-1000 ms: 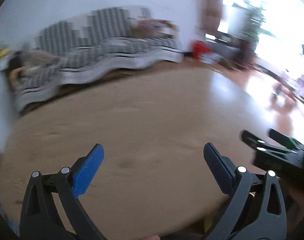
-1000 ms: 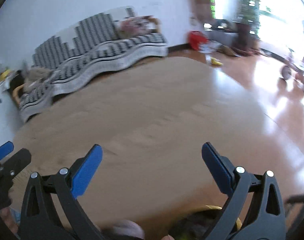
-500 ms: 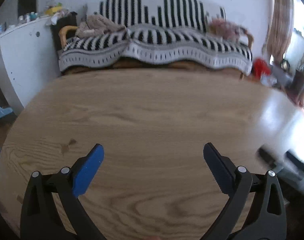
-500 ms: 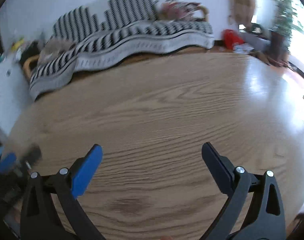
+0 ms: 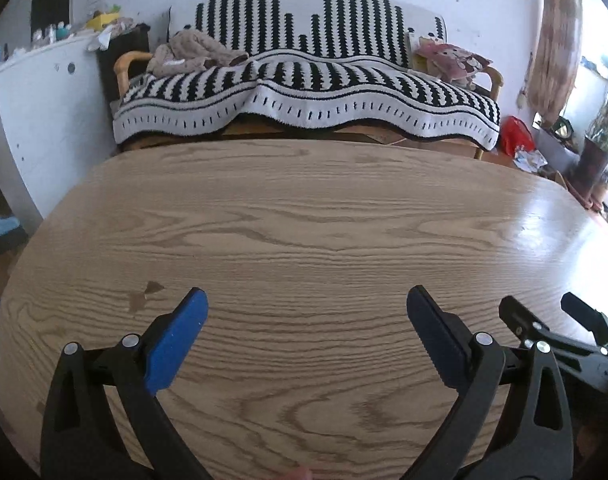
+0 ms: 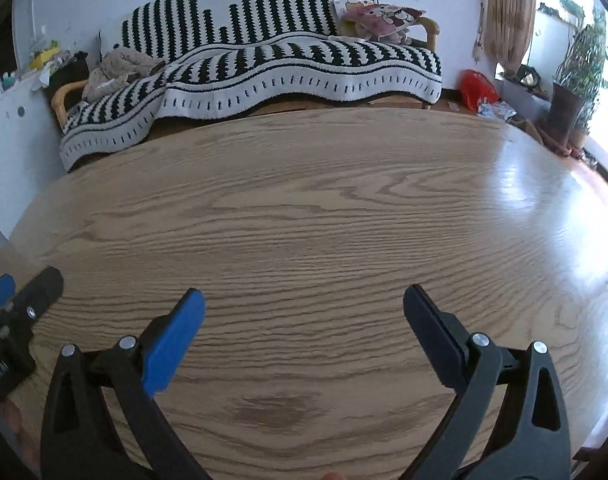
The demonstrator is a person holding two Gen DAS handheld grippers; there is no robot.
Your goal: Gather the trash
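Swung from the bright floor at right to face the striped sofa (image 5: 304, 80) squarely. Held left tool (image 5: 305, 312) and right tool (image 6: 304, 312) wide apart, empty, over bare bench (image 5: 304, 220). Saw no trash on it; should have scanned floor clutter far right (image 6: 491, 110).

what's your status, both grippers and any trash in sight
Left gripper open, empty, over the wooden table. Right gripper open, empty, alongside. No trash visible on the tabletop. Nothing in the way.

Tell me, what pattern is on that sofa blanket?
Black and white stripes on the sofa blanket, clearest in the left wrist view.
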